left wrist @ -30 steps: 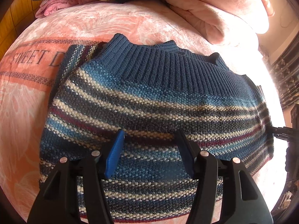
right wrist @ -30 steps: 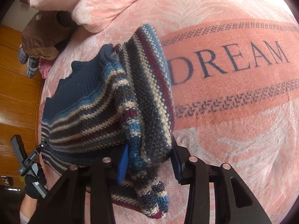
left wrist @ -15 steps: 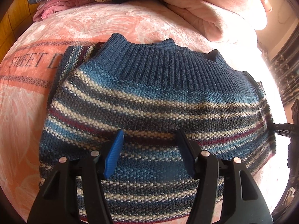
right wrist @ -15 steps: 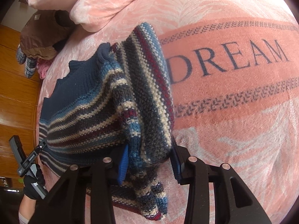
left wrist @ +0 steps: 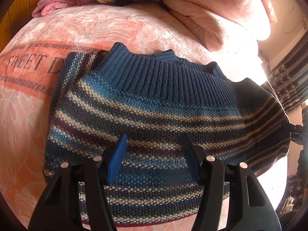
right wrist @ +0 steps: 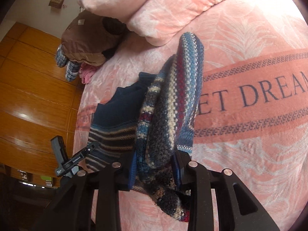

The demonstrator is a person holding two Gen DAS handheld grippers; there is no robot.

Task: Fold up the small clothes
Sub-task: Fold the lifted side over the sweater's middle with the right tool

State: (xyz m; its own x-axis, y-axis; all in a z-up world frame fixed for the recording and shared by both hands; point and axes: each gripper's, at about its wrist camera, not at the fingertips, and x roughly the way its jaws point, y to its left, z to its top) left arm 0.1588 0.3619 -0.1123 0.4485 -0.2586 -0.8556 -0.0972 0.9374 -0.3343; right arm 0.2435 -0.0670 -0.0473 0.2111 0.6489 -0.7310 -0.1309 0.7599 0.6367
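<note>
One striped sweater [left wrist: 154,115], one pink blanket [left wrist: 96,27] under it, two grippers, one brown jacket [right wrist: 84,44] far off, perhaps two folded garments [left wrist: 55,5] beside it.

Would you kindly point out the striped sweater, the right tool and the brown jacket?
striped sweater [left wrist: 146,111], left wrist view, on its striped body.
right tool [right wrist: 156,168], right wrist view, between its fingertips.
brown jacket [right wrist: 84,44], right wrist view, on its back.

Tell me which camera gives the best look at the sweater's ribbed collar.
The left wrist view. There the dark blue ribbed collar of the striped knitted sweater lies spread across the frame, ribs sharp. The right wrist view shows only a shadowed sliver of it, behind the bunched sleeve gripped in the right tongs.
</note>
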